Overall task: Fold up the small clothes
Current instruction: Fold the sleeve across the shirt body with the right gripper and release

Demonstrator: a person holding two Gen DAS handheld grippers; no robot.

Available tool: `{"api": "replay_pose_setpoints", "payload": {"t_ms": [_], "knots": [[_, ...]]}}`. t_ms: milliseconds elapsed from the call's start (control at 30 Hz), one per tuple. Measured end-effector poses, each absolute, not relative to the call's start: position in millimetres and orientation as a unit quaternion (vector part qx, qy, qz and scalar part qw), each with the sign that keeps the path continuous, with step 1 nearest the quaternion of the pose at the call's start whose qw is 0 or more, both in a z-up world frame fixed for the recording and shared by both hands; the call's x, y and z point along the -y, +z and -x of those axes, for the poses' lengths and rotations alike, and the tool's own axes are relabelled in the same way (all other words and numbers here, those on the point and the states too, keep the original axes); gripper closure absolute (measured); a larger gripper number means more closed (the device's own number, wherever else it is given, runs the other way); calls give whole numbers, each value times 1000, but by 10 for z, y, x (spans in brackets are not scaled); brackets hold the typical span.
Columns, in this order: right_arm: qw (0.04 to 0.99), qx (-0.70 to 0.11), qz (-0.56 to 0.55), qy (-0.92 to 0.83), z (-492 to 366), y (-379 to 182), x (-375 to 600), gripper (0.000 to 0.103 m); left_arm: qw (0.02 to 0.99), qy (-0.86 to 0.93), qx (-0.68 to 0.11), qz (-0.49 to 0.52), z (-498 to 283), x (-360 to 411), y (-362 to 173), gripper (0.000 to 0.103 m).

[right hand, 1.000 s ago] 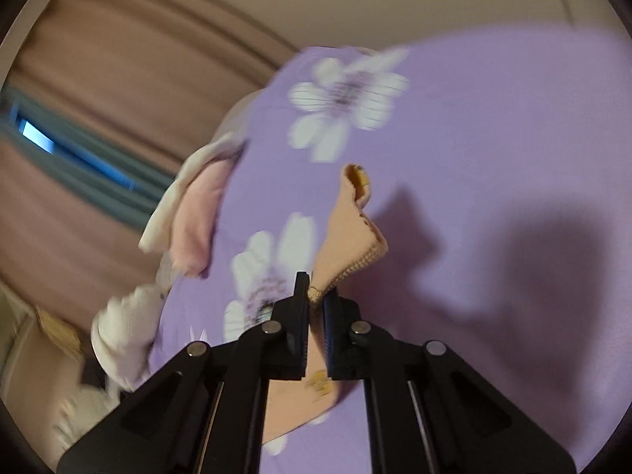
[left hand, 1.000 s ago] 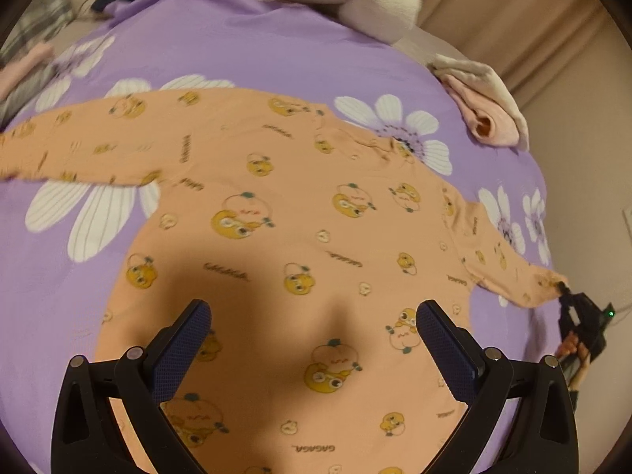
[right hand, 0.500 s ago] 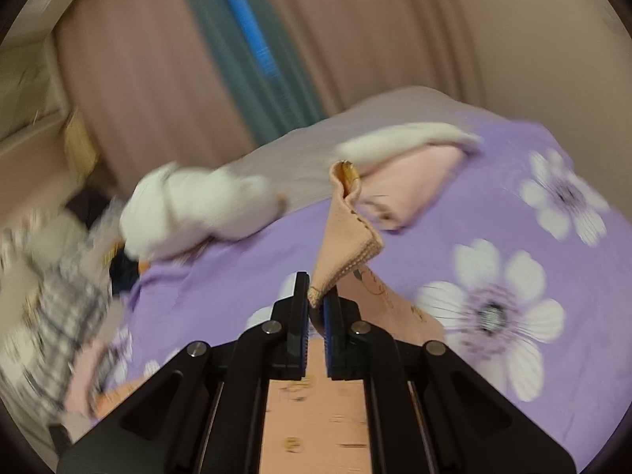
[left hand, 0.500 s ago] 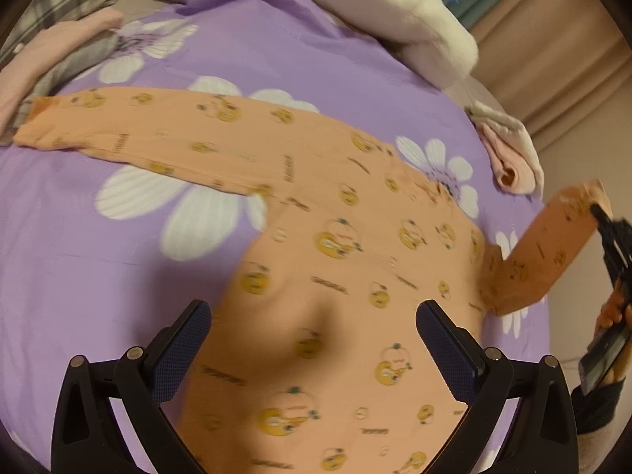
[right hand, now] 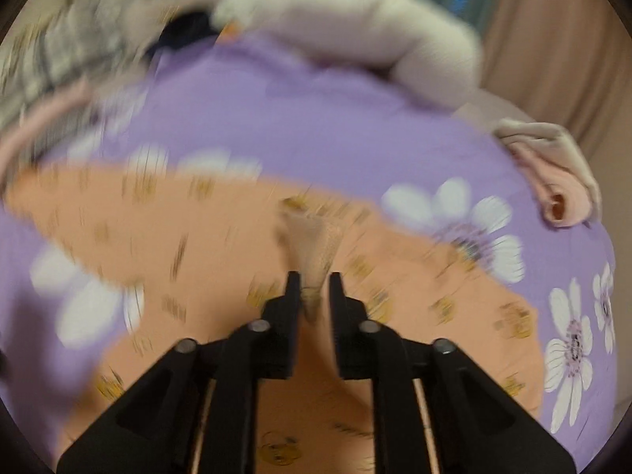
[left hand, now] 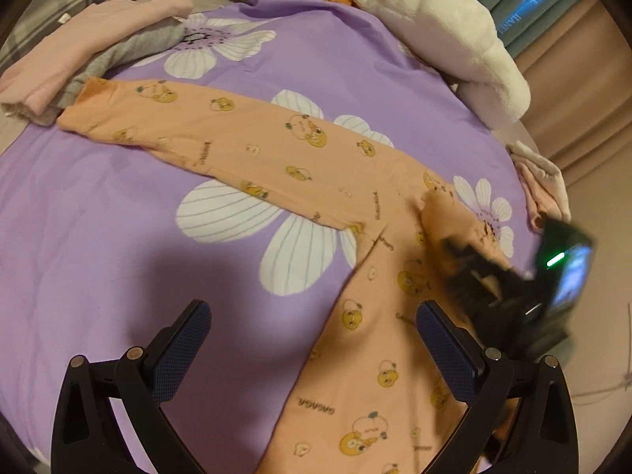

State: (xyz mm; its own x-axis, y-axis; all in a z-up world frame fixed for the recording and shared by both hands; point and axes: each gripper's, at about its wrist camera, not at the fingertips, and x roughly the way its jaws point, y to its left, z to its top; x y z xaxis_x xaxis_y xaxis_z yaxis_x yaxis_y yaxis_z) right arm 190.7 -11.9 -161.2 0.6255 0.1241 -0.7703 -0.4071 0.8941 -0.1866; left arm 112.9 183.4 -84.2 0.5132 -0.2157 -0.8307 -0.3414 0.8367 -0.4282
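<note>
An orange baby shirt (left hand: 355,316) with yellow cartoon prints lies flat on the purple flowered bedsheet (left hand: 98,237). Its left sleeve (left hand: 189,126) stretches out to the far left. My left gripper (left hand: 312,343) is open and empty, hovering above the shirt's left edge. My right gripper (right hand: 314,284) is shut on the right sleeve cuff (right hand: 312,245) and holds it over the shirt's chest; it also shows blurred in the left wrist view (left hand: 458,252). The right wrist view is motion-blurred.
A white plush blanket (left hand: 434,27) lies at the far edge. Folded pink and grey clothes (left hand: 91,51) sit at the far left. A rolled pink and cream garment (left hand: 541,185) lies at the right edge. Curtains (left hand: 584,79) hang beyond.
My right gripper has carried the right sleeve cuff up from the bed's right edge and inward over the shirt's chest. The left gripper has shifted left, staying open.
</note>
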Motion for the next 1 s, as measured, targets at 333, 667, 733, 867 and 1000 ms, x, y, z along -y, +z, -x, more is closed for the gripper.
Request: {"api": "replay_pose_setpoints", "payload": {"t_ms": [333,667,733,867,1000], "knots": [[869,-408,-14,278,-1840,-1382,1368,41,822,-93,-475,300,-1685,-1271,-720,0],[875,-440,-128,158,-2116,-1823,2832,78,777,-188,-482,359,-2390,-714,-1018,41],[873,-445,-133,148,-2104,-1937,2928,79,780,-151,-500,344,-2416,-710,-1176,41],[868,-462,-132,123,-2032,-2127,3065,82,770,-124,-512,361,-2344,-898,-1480,51],[865,-464,-149,120,-2019,-2216,3180,87,762,-138,-498,390,-2253,-1077,-1475,52]]}}
